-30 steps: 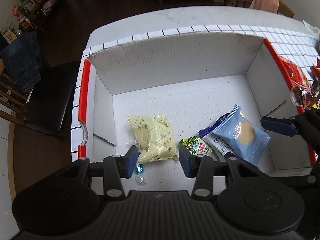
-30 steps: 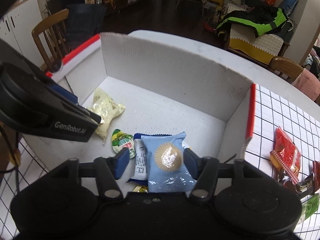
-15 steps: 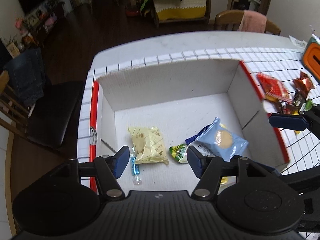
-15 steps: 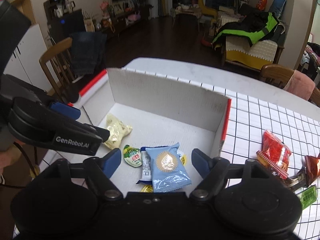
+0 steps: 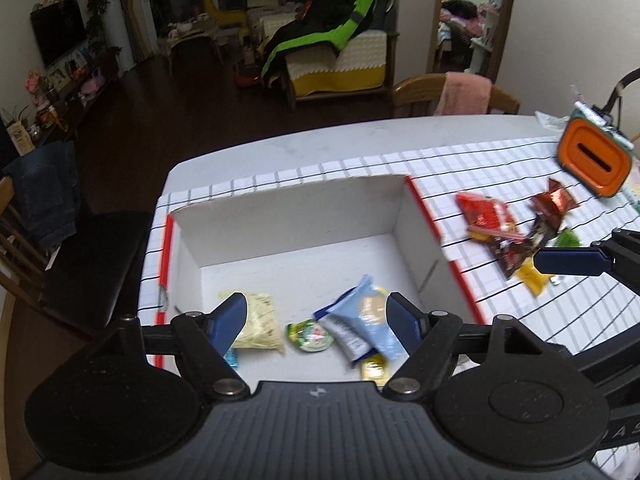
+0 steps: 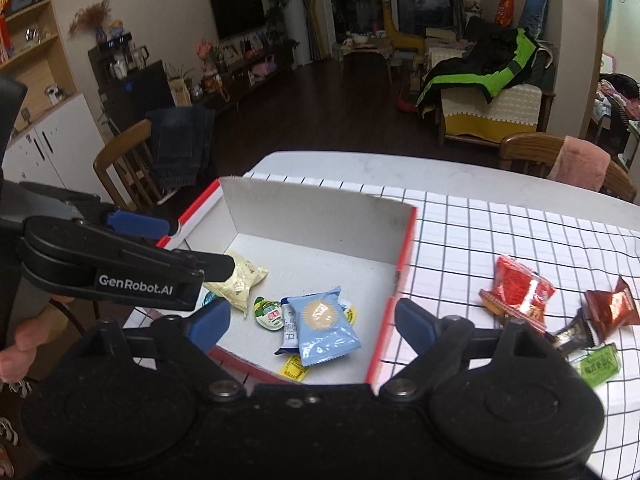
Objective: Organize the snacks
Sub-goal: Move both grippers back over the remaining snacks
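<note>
A white cardboard box point(image 5: 304, 208) point(image 6: 320, 216) with red edges holds several snacks: a pale yellow packet point(image 5: 258, 322) point(image 6: 240, 276), a green jelly cup point(image 5: 308, 334) point(image 6: 268, 314) and a light blue biscuit packet point(image 5: 370, 320) point(image 6: 324, 326). My left gripper point(image 5: 316, 320) is open and empty, high above the box's near side. My right gripper point(image 6: 312, 322) is open and empty, above the box's near right edge. Loose snacks lie on the checked cloth right of the box: a red packet point(image 5: 488, 212) point(image 6: 520, 288), a dark red packet point(image 5: 554, 200) point(image 6: 612, 310) and a green one point(image 6: 598, 364).
An orange and green container point(image 5: 592, 160) stands at the far right of the table. Wooden chairs point(image 6: 560, 160) point(image 6: 132, 164) stand at the table's far side and left. The table's edge is just beyond the box.
Both grippers have risen and pulled back from the box, and both have opened wider. The snacks in the box have not moved.
</note>
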Action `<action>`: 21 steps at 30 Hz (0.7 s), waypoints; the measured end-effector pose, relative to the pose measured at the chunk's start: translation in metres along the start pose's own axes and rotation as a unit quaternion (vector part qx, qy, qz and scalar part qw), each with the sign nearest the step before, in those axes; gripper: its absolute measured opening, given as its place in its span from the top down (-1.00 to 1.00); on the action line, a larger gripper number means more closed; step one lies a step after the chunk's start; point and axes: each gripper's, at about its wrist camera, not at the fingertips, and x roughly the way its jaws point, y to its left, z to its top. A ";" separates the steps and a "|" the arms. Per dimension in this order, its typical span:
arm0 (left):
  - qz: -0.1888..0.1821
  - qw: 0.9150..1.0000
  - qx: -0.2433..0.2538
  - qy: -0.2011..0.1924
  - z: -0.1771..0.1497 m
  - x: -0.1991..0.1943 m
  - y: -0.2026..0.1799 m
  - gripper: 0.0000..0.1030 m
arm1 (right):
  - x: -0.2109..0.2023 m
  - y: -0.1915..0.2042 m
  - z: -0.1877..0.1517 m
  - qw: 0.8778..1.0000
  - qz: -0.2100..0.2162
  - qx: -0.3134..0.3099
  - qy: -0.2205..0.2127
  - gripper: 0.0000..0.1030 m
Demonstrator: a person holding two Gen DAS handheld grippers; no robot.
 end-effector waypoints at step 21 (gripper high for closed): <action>-0.060 0.995 0.035 -0.065 0.008 0.009 -0.126 -0.67 | -0.072 -0.129 -0.059 0.994 -0.087 0.060 -0.013 -1.00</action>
